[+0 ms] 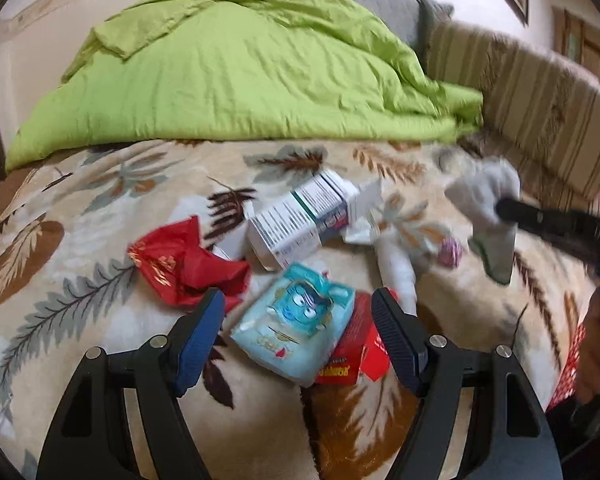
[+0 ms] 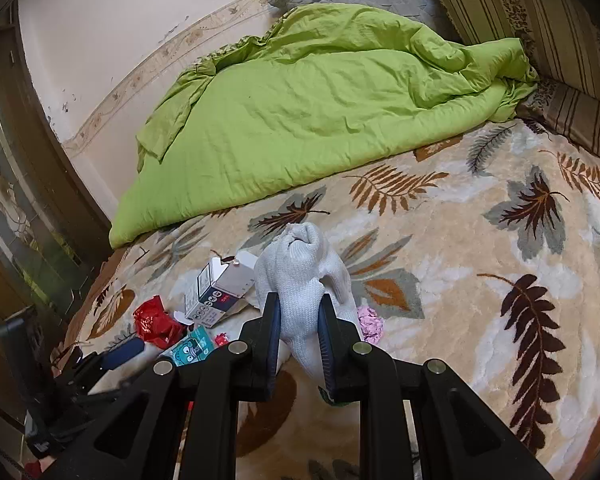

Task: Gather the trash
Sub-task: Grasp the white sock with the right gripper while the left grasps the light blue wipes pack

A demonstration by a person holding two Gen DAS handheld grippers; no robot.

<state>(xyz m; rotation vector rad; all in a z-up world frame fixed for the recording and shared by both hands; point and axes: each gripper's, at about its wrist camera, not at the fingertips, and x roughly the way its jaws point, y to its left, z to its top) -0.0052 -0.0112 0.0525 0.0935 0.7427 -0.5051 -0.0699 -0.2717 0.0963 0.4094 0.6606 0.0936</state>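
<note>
Your right gripper [image 2: 299,312] is clamped on a white sock [image 2: 300,272], pinched between both pads and lifted off the bed [image 2: 460,280]. Your left gripper [image 1: 299,308] stands wide and empty, hovering over the blue pack [image 1: 296,320], not yet touching it as far as I can judge.

Nearly everything is left to do. The pile sits on the bed by your left gripper: the blue pack lying on a red box [image 1: 356,356], a red wrapper [image 1: 184,268] just to its left, a white carton [image 1: 300,220] beyond with crumpled paper [image 1: 360,232] at its end, and a small pink wad [image 1: 450,252] to the right. No bin or bag shows in either view, so I can't tell where any of it goes.

The left view shows the red box under the pack and your hand [image 1: 596,344]; in the right view that box is only a red sliver. The right view alone shows the pads closed on the sock, plus the green quilt [image 2: 320,112] and pillows [image 2: 540,20] clear of the pile.
</note>
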